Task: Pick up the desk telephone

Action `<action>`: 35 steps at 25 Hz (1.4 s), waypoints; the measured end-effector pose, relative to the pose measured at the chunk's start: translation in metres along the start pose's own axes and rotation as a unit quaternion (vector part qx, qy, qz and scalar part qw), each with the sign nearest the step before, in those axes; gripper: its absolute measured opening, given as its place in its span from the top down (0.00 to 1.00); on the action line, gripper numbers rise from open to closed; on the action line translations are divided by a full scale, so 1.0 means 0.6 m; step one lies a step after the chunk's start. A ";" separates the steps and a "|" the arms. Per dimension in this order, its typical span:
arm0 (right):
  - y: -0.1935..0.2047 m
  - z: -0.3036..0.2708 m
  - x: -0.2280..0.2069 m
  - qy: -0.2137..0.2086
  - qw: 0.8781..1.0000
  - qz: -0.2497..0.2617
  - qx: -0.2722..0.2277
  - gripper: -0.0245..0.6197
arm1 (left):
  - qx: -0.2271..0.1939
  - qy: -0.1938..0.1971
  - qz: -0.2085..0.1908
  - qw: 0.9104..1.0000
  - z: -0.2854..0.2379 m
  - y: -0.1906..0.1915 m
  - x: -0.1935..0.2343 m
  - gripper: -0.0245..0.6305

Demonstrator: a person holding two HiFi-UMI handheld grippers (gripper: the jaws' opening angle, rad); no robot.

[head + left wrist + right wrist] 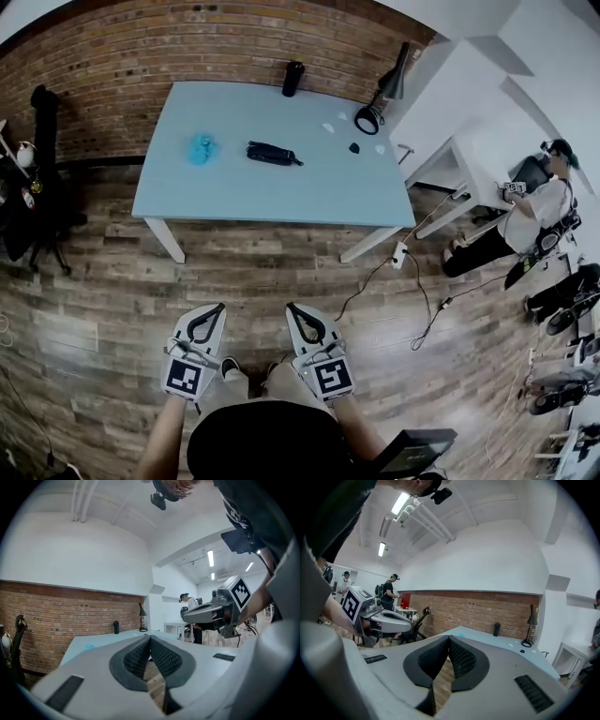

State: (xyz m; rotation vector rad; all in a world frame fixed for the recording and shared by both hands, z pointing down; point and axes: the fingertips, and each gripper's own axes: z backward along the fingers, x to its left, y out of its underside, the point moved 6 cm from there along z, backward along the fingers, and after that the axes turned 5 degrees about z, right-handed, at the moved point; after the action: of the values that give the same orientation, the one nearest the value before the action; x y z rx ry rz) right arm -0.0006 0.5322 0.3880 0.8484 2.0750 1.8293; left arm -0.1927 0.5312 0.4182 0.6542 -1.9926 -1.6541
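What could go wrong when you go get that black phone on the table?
You might trip on the power strip and its cords by the table. Both the left gripper and right gripper are shut, so they could shove the telephone instead of grabbing it. The blue thing beside it could get knocked.

Left tongs [150, 637] and right tongs [449, 638]: matt grey plastic shells, black grid-textured pads [165, 658]. Tabletop [234, 192]: smooth, matt, pale blue. Floor [281, 274]: wood planks, slight sheen. Wall [141, 56]: rough brick. Desk telephone [273, 153]: black, looks plastic.
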 end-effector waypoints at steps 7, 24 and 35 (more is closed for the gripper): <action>0.019 -0.066 -0.069 0.001 1.000 -0.012 -0.001 0.94 | 0.010 0.004 0.007 1.000 -0.085 -0.005 0.032 0.94; 0.113 -0.173 -0.369 -0.003 0.998 -0.063 -0.032 0.94 | 0.046 -0.027 -0.002 0.999 -0.342 -0.066 0.024 0.94; 0.117 -0.262 -0.409 0.018 0.998 -0.059 0.005 0.94 | 0.050 0.005 0.031 0.998 -0.428 -0.036 0.121 0.94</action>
State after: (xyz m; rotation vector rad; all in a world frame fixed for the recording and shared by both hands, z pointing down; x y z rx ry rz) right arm 0.1287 0.2667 0.4377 0.6850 2.1103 1.7871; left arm -0.0873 0.2864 0.4432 0.6283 -2.0771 -1.5201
